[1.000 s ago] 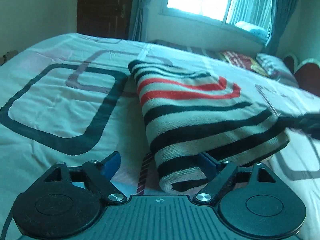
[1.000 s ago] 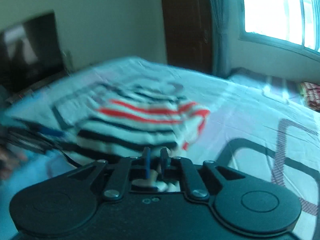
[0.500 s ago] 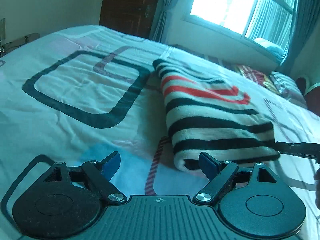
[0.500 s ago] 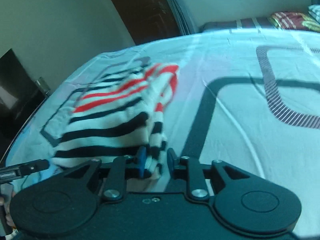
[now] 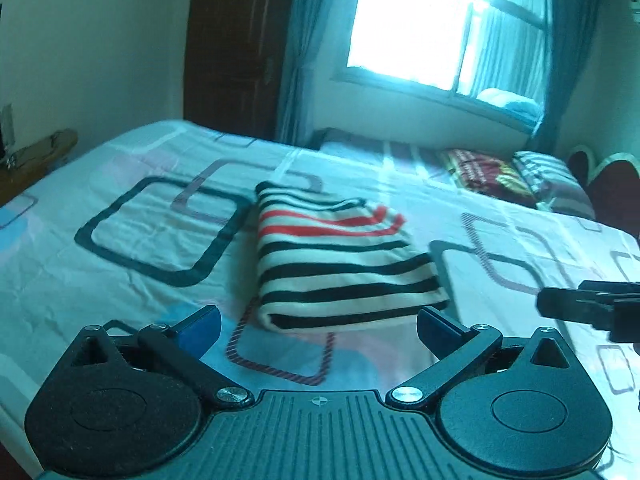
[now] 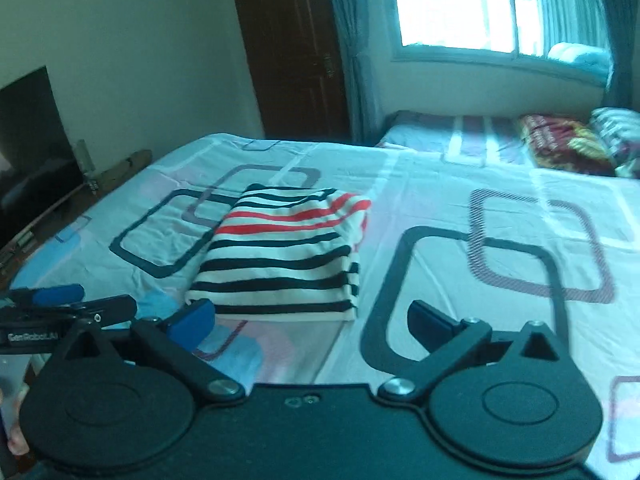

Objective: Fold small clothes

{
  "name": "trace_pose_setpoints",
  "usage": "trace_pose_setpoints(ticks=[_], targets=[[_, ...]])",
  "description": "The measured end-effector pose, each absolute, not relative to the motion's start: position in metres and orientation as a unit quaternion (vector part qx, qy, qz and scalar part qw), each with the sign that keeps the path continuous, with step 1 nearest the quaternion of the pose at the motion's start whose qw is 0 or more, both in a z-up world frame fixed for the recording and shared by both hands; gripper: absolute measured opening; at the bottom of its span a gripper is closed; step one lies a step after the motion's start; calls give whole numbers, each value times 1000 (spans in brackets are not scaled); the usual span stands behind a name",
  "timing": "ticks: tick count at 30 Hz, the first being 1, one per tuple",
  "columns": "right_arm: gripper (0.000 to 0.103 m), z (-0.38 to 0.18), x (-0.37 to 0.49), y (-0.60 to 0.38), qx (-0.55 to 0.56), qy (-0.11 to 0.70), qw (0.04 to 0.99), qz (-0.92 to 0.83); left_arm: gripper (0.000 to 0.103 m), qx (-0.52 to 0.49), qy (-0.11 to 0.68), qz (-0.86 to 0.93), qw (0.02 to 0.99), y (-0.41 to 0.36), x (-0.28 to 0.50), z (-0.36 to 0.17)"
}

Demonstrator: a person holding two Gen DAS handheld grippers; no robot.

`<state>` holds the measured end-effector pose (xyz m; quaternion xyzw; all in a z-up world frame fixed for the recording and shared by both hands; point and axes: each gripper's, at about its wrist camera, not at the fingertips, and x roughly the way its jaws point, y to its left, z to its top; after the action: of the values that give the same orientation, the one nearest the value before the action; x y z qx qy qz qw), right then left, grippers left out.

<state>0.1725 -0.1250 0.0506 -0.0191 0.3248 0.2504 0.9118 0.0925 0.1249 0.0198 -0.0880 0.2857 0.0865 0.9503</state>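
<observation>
A folded striped garment (image 5: 336, 264), white with black and red stripes, lies flat on the bed; it also shows in the right wrist view (image 6: 284, 256). My left gripper (image 5: 318, 322) is open and empty, just short of the garment's near edge. My right gripper (image 6: 312, 316) is open and empty, held back from the garment's near right corner. The right gripper's fingers (image 5: 588, 308) show at the right edge of the left wrist view. The left gripper's fingers (image 6: 60, 304) show at the left of the right wrist view.
The bed sheet (image 5: 132, 240) is pale with dark square outlines. Pillows (image 5: 516, 176) lie at the far right of the bed. A wooden shelf (image 5: 36, 152) stands left of the bed. A dark door (image 6: 292, 48) and a bright window (image 6: 472, 4) are behind.
My right gripper opened and let go of the garment, then drew back. My left gripper also drew back from the garment. The garment now lies folded and flat.
</observation>
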Motion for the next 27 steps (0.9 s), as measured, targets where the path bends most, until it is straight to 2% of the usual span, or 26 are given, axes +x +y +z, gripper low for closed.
trace_pose_setpoints(ticks=[5,27], targets=[[102,56,144,-131,-21,292,927,236,103,-89,281,71,953,112,76,31],[102,70,126,-134,-7,275,935,223,103,-70,262,60,961,102,53,47]])
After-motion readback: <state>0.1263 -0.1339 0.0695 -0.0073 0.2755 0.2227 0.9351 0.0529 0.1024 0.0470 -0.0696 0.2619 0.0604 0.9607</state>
